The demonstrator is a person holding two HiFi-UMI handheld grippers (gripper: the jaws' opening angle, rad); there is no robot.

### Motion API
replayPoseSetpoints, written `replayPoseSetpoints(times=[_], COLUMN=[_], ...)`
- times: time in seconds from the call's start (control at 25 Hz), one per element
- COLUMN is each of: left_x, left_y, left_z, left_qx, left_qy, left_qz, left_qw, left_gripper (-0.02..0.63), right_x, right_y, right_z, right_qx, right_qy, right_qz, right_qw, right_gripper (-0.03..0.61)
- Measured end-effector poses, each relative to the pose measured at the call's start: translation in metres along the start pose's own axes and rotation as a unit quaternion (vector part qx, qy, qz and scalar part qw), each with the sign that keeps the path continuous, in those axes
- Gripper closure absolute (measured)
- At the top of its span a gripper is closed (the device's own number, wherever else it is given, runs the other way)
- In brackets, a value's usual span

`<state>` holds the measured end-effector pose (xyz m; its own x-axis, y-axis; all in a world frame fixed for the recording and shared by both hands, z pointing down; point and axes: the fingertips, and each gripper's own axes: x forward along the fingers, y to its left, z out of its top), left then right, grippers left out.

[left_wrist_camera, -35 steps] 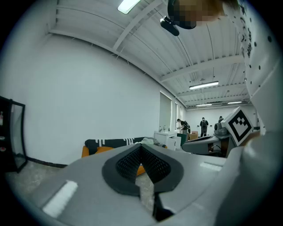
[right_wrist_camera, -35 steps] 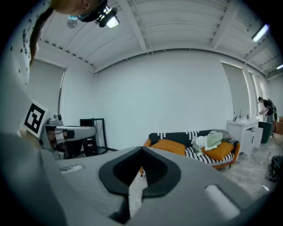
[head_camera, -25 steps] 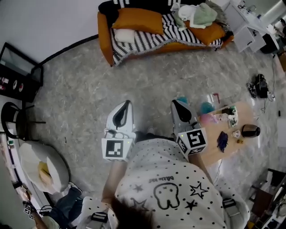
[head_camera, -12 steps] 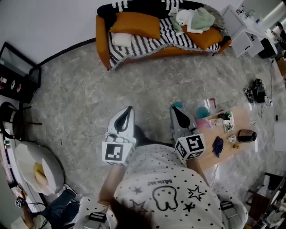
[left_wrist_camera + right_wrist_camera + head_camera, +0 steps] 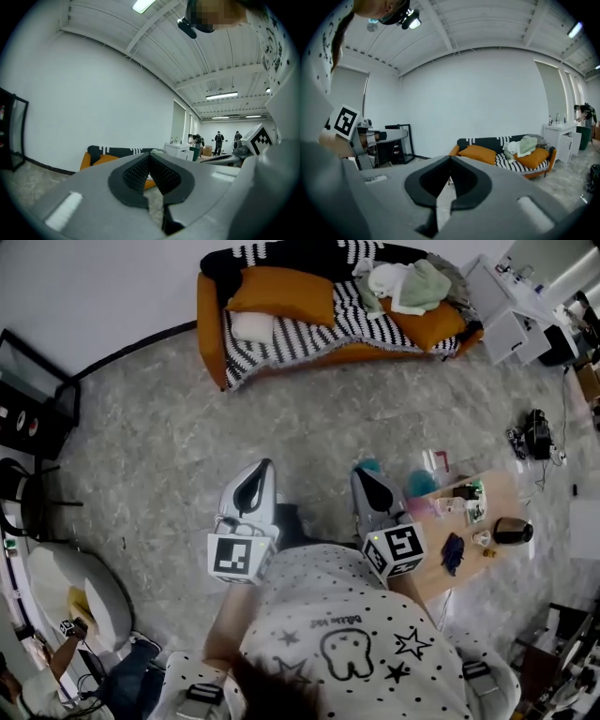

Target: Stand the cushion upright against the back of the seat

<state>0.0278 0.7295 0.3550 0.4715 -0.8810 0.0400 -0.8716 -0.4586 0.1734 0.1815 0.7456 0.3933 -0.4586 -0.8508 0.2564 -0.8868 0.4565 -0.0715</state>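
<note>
Sofa (image 5: 328,329) drifted leftward, orange cushion (image 5: 281,294) on seat, shirt lettering (image 5: 337,618) seemingly illegible

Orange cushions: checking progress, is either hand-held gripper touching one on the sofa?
No; the left hand-held gripper and right hand-held gripper are over the floor, far from the orange cushions.

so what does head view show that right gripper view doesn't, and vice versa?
Head view only: the cluttered low wooden table, the marker cube on the right gripper. Right gripper view only: the ceiling beams, and its own jaws up close, shut on nothing. Both: the orange sofa, the larger orange cushion, the clothes pile, the left gripper.
</note>
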Motion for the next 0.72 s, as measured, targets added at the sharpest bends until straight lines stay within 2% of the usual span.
replayPoseSetpoints(times=[0.2,0.4,0.72], left_x=[0.02,0.036,0.048], left_y=[0.027,0.044,0.069], left_z=[0.008,0.021,0.016], left_qx=[-0.004,-0.007,-0.01], left_qy=[0.002,-0.005,0.009], left_qz=[0.001,-0.017,-0.02], left_qw=[1.0,0.9998,0.9997], left_gripper=[0.618,0.618,0.617], right_x=[0.029,0.055,0.09], right_y=[-0.001,0.003,0.009], right_z=[0.016,0.032,0.03], right_qx=[-0.004,0.001,0.011], right_qy=[0.001,-0.008,-0.005], right_qz=[-0.002,-0.004,0.001], right_qw=[1.0,1.0,1.0], right_gripper=[0.583,0.583,0.583])
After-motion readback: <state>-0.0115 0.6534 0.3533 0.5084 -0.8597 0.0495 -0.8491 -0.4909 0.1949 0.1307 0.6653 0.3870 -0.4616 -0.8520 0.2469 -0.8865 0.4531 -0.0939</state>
